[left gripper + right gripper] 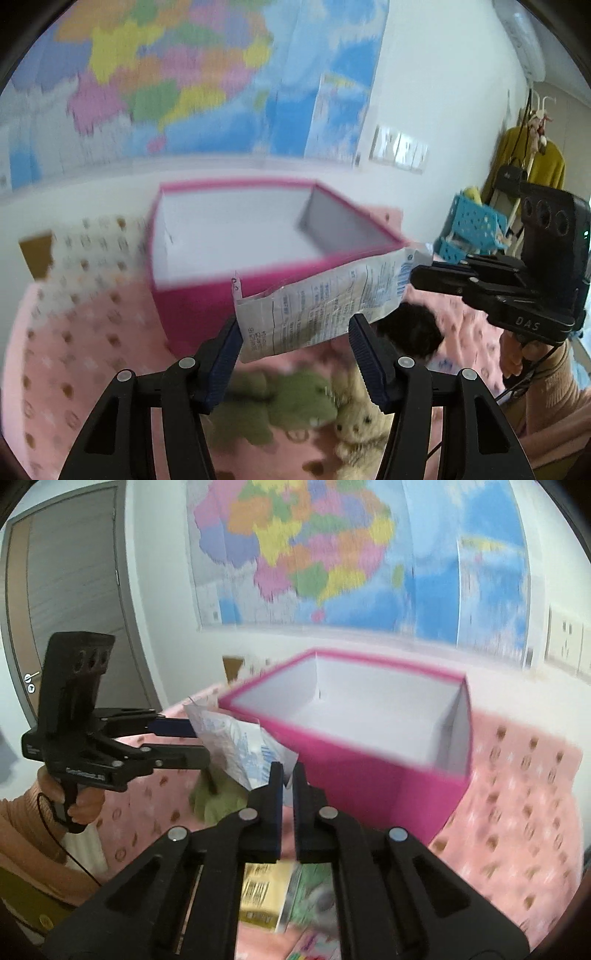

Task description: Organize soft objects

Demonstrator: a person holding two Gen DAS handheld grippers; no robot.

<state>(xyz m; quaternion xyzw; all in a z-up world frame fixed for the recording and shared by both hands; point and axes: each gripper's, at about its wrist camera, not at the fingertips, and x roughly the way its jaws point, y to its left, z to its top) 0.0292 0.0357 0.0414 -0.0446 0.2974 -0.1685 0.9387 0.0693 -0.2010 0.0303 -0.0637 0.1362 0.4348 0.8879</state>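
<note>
Both grippers grasp one white packet (325, 299): the left gripper (295, 328) at one end, the right gripper (288, 771) at the other. Behind it a pink box (369, 775) sits on the blanket's (74, 350) far edge.

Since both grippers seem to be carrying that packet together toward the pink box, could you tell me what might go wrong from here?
1. The white packet is thin; the right gripper pinches only its corner, so it could slip or tear.
2. It hangs just outside the pink box rim and might catch on it.
3. The plush toys lie below, where a dropped packet would land.
</note>
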